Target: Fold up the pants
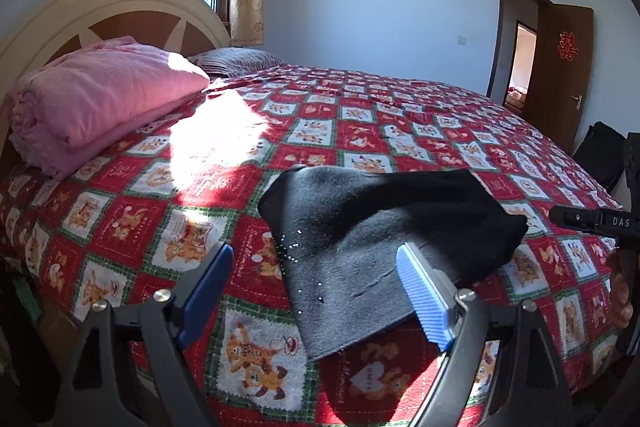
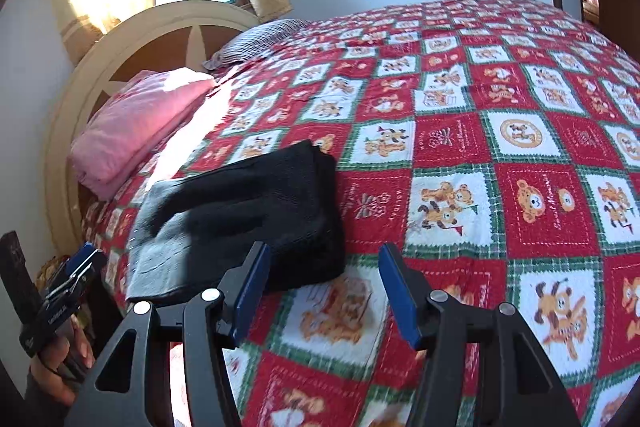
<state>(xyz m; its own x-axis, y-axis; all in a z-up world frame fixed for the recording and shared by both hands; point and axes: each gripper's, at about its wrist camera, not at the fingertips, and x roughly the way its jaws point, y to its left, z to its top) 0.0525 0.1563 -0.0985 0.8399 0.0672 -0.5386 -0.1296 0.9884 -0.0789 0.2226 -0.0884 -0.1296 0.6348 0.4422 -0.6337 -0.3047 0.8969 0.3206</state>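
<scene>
The dark grey-black pants (image 1: 372,239) lie folded into a compact bundle on the red patchwork bedspread (image 1: 360,131). In the left wrist view my left gripper (image 1: 316,291) is open and empty, its blue pads either side of the bundle's near edge, just above it. In the right wrist view the pants (image 2: 256,211) lie left of my right gripper (image 2: 324,291), which is open and empty above the bedspread (image 2: 500,155). The left gripper also shows in the right wrist view (image 2: 76,275), and the right gripper's body shows at the right edge of the left wrist view.
A folded pink blanket (image 1: 96,99) and a striped pillow (image 1: 236,61) lie by the cream headboard (image 1: 120,11). A window with yellow curtains is behind it. A brown door (image 1: 560,75) stands open at the far right. The bed's near edge is just below the grippers.
</scene>
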